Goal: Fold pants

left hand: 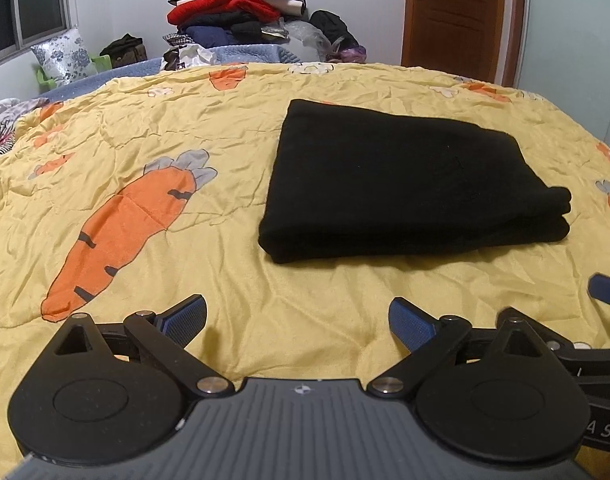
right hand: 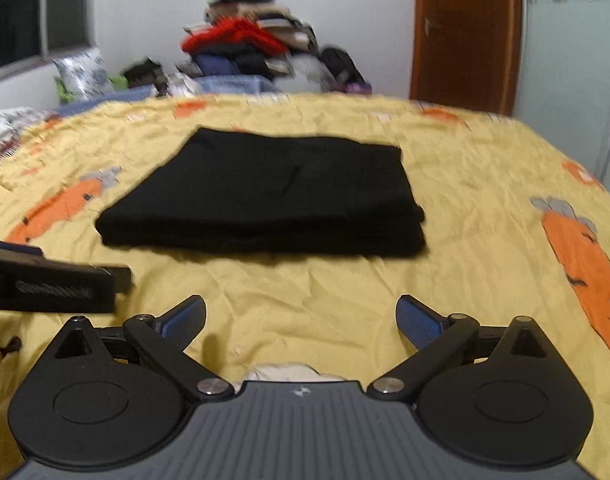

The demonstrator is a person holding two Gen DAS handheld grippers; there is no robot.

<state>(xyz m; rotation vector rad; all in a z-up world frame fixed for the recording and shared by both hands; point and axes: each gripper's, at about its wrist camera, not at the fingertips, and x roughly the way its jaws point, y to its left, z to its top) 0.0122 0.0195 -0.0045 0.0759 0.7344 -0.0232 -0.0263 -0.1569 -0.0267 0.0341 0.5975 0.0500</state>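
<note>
The black pants [left hand: 405, 184] lie folded into a thick rectangle on the yellow carrot-print quilt [left hand: 185, 128]. They also show in the right wrist view [right hand: 265, 196], a little blurred. My left gripper [left hand: 297, 324] is open and empty, hovering over bare quilt in front of the pants' near edge, apart from them. My right gripper [right hand: 301, 320] is open and empty, also short of the pants' near edge. The right gripper's blue finger [left hand: 607, 290] shows at the right edge of the left wrist view; the left gripper's body [right hand: 53, 280] shows at the left of the right wrist view.
A tall pile of clothes [left hand: 237, 8] stands beyond the far side of the bed. A floral pillow [left hand: 63, 58] lies at the far left under a window. A brown door [left hand: 457, 16] is at the back right. The quilt [right hand: 485, 184] spreads around the pants.
</note>
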